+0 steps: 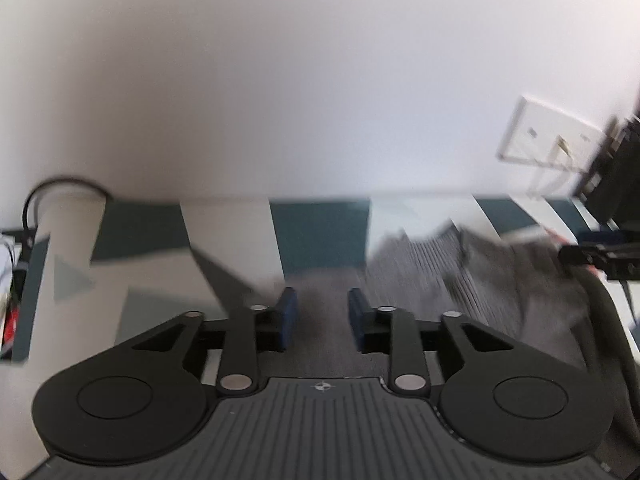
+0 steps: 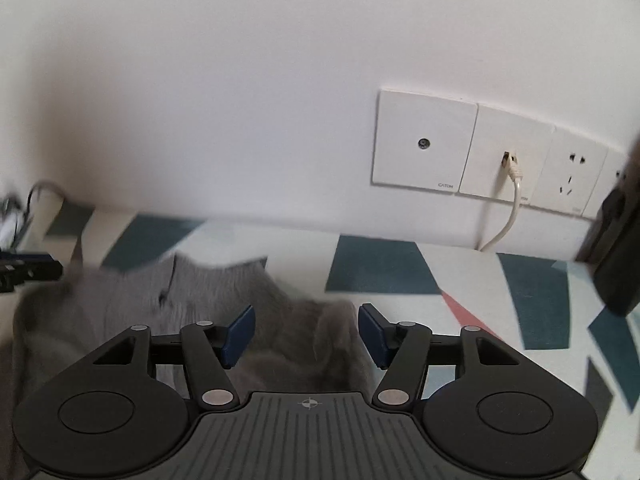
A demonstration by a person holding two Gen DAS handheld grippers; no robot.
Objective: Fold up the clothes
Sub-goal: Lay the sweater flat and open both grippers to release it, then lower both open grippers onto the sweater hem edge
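Observation:
A grey ribbed knit garment [image 1: 440,280] lies rumpled on a bed cover printed with teal, grey and white shapes [image 1: 320,232]. My left gripper [image 1: 322,304] hangs over the garment's left part with its blue pads apart; grey fabric shows in the gap below them, not pinched. My right gripper [image 2: 306,320] hovers open over the garment's [image 2: 200,292] right part, where a raised fold sits beneath the wide gap. Each view catches a black finger of the other gripper at its edge: the right one [image 1: 588,254] and the left one [image 2: 32,268].
The white wall stands just behind the bed cover [image 2: 380,264]. Wall sockets [image 2: 424,144] with a plugged white cable [image 2: 510,208] are at the right. A dark object [image 2: 616,248] stands at the far right. A black cable [image 1: 60,184] loops at the left edge.

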